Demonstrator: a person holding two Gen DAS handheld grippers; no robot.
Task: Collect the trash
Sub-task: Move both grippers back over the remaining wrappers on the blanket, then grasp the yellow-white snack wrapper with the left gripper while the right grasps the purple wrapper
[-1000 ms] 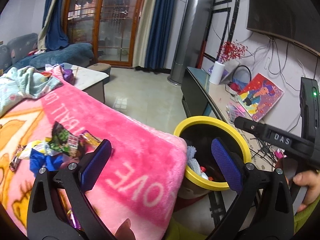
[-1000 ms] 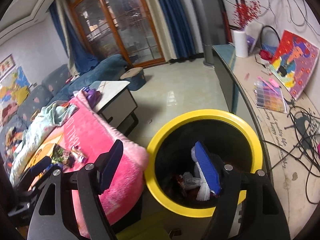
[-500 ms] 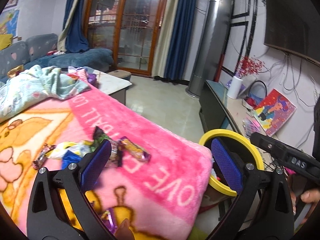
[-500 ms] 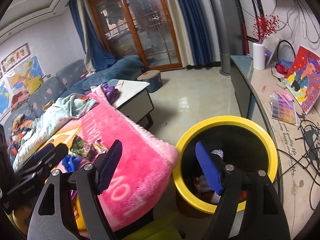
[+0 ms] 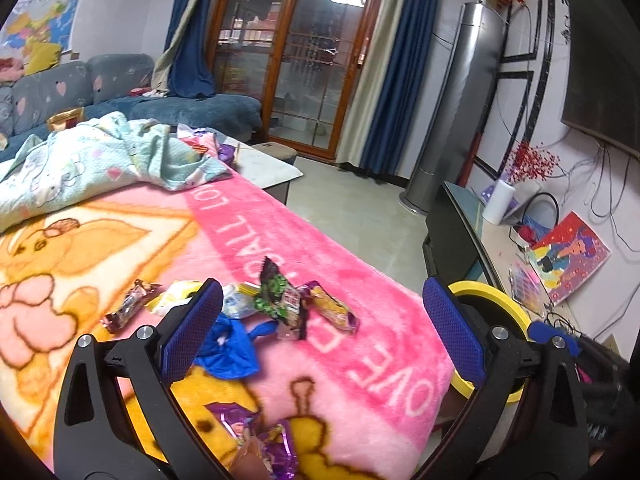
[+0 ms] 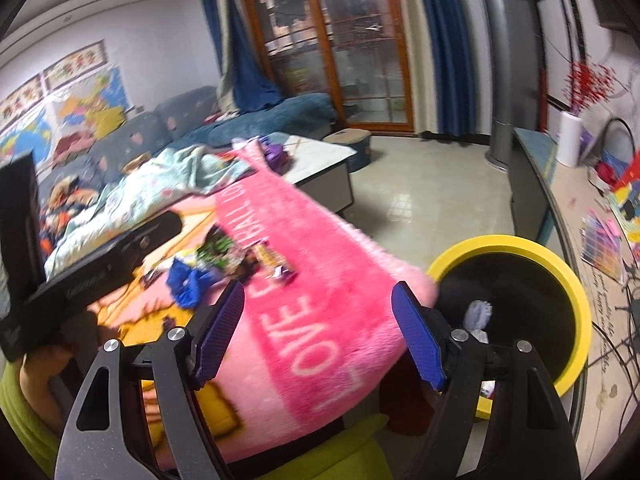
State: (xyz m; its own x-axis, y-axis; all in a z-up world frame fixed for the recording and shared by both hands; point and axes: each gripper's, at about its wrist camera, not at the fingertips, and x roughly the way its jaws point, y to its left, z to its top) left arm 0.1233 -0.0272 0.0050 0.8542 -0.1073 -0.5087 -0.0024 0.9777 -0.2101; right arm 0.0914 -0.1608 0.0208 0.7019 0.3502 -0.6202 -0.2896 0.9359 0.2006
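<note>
Several snack wrappers (image 5: 288, 304) lie in a heap on a pink blanket (image 5: 360, 280), with a crumpled blue bag (image 5: 230, 348) beside them and a purple wrapper (image 5: 264, 444) nearer me. My left gripper (image 5: 320, 332) hangs open over this heap, nothing between its blue pads. A yellow-rimmed black bin (image 6: 520, 248) stands off the blanket's right end, with white trash (image 6: 478, 314) inside. My right gripper (image 6: 320, 332) is open and empty above the blanket's edge (image 6: 320, 320), left of the bin. The same wrappers (image 6: 224, 256) lie ahead of it, and the left tool's body (image 6: 92, 268) shows at left.
A light blue quilt (image 5: 100, 160) lies bunched at the blanket's far end, before a blue sofa (image 5: 120, 92). A low white table (image 6: 320, 160) stands beyond. A long cabinet (image 6: 560, 208) with cables, papers and a painting (image 5: 568, 256) runs along the right wall. Tiled floor (image 6: 420, 200) lies between.
Both grippers swung left, away from the bin and over the blanket. The wrapper heap now sits between the left gripper's fingers in view; the bin slid to the right edge. Both stayed open.
</note>
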